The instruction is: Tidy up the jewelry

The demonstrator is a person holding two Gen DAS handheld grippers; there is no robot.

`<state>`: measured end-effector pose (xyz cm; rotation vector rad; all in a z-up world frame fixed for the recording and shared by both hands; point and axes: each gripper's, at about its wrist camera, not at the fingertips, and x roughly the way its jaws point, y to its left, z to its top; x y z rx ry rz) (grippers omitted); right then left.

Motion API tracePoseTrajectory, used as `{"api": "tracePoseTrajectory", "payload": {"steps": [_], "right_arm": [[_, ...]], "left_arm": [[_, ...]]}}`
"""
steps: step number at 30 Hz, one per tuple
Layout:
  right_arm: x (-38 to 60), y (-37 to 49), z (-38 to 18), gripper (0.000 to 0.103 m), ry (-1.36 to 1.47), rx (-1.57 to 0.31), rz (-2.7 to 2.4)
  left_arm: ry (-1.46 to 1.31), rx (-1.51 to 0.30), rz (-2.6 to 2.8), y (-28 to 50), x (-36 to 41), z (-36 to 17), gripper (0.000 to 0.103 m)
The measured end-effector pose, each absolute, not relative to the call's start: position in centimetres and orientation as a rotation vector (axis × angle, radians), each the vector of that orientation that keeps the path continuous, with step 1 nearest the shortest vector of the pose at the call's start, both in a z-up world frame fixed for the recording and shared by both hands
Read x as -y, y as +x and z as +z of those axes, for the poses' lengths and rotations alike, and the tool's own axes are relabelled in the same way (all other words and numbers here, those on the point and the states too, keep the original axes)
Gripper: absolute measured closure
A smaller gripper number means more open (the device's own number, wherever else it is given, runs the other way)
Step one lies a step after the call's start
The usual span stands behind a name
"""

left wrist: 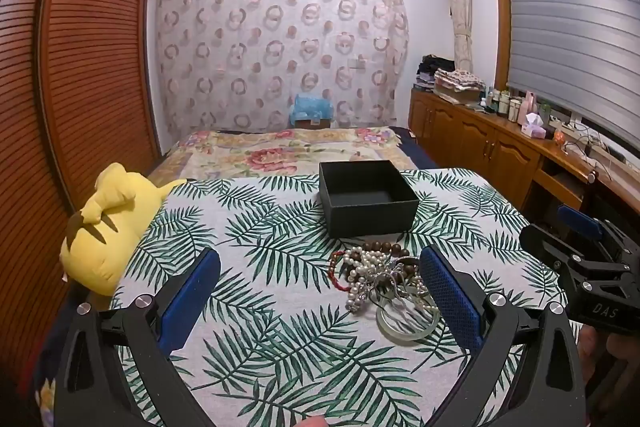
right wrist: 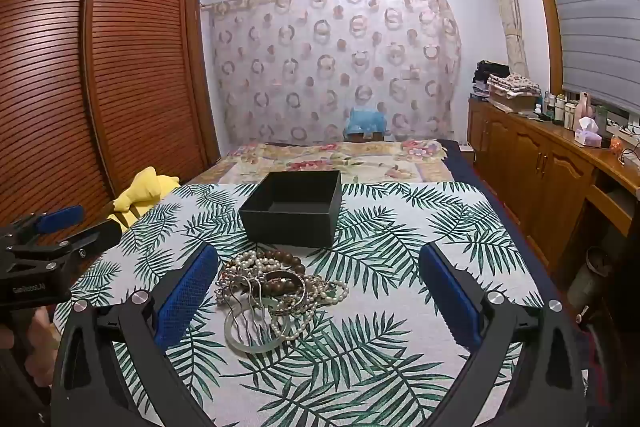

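A tangled pile of jewelry [left wrist: 384, 275] lies on the palm-leaf tablecloth [left wrist: 256, 227]: pearl strands [right wrist: 248, 261], brown wooden beads [right wrist: 286, 257], a red cord bracelet [left wrist: 334, 271], a metal hair comb [right wrist: 248, 307] and a pale green bangle [left wrist: 408, 331]. Just behind it stands an open black box [left wrist: 368, 199], its visible inside bare. My left gripper [left wrist: 320, 263] is open, the pile near its right finger. My right gripper [right wrist: 320, 259] is open too, with the pile [right wrist: 276, 287] close to its left finger. Nothing is held.
A yellow plush toy [left wrist: 108, 223] rests at the table's left edge. Behind the table is a bed with a floral cover [left wrist: 280, 151]. A louvred wardrobe [left wrist: 80, 67] stands left, a wooden cabinet [left wrist: 492, 143] with bottles right. Each gripper [left wrist: 560, 229] shows in the other's view [right wrist: 80, 225].
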<state>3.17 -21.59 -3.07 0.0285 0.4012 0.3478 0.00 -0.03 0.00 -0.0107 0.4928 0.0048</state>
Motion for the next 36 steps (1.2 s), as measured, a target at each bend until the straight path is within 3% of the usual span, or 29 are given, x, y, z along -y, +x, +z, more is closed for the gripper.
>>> {"api": "tracePoseTrajectory", "payload": {"steps": [36], "right_arm": [[21.53,3.21,-3.21,0.002,0.026,-0.402,0.347]], "left_arm": [[-0.013,-0.486,0.005,-0.10,-0.17,0.19,0.006]]}}
